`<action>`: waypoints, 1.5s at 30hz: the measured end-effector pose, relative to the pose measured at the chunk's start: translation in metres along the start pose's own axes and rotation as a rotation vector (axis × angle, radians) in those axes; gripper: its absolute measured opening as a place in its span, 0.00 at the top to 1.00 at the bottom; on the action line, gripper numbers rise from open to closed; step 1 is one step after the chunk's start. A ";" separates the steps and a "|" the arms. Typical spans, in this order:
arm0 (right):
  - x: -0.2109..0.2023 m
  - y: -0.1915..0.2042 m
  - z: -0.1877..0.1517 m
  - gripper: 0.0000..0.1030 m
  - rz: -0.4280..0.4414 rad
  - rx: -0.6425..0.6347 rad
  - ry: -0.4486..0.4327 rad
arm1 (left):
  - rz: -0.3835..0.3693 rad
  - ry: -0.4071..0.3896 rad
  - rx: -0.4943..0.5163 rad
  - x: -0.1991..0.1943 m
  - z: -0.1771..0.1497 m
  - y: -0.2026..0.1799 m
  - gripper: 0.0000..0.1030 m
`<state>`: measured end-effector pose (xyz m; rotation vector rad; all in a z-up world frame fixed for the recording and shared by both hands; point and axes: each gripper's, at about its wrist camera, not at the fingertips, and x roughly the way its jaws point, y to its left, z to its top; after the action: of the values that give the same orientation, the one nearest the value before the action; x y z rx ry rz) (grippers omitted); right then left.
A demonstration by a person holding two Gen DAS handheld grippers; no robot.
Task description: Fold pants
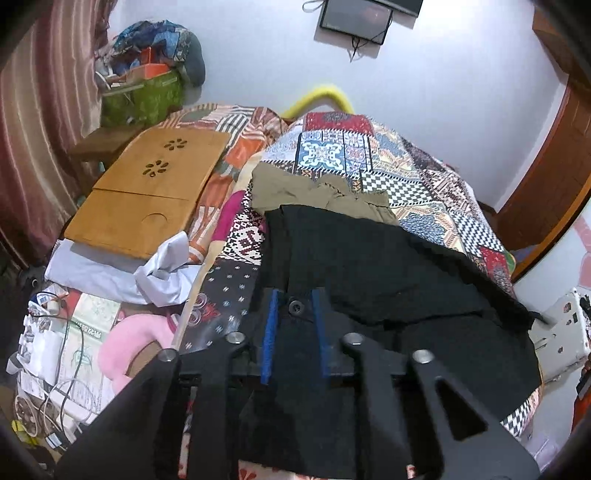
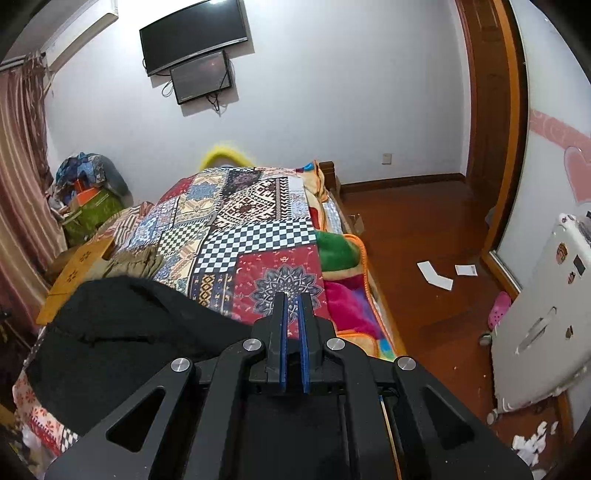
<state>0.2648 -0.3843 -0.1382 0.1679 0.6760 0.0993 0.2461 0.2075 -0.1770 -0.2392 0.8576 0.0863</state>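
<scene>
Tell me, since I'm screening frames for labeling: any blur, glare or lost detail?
Left wrist view: black pants lose fold detail in shadow, edges bend from fisheye. Right wrist view: yellow object behind the bed looks smeared, TV carries a small glare spot.

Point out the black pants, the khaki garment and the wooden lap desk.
black pants (image 1: pixel 388 266), left wrist view, on the flat upper panel.
khaki garment (image 1: pixel 284 192), left wrist view, on its left half.
wooden lap desk (image 1: pixel 147 199), left wrist view, on the board's middle.

Dim, even indoor light; fisheye-bent edges, dark corners, perhaps slight blur.
</scene>
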 end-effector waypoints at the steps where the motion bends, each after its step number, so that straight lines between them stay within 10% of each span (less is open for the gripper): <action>1: -0.001 0.000 -0.003 0.95 -0.004 0.001 0.001 | 0.007 0.008 0.001 0.008 0.005 -0.003 0.64; 21: 0.113 -0.010 -0.056 0.95 -0.054 0.040 0.299 | 0.018 0.267 -0.089 0.227 0.091 0.029 0.40; 33: 0.137 -0.005 -0.054 0.90 -0.073 0.041 0.345 | -0.067 0.350 -0.116 0.275 0.097 0.023 0.24; 45: 0.121 0.023 -0.086 0.51 -0.023 -0.031 0.439 | -0.031 0.256 0.030 0.234 0.094 -0.015 0.81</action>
<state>0.3037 -0.3334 -0.2738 0.1085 1.1133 0.1261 0.4705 0.2114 -0.2924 -0.2383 1.1084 0.0140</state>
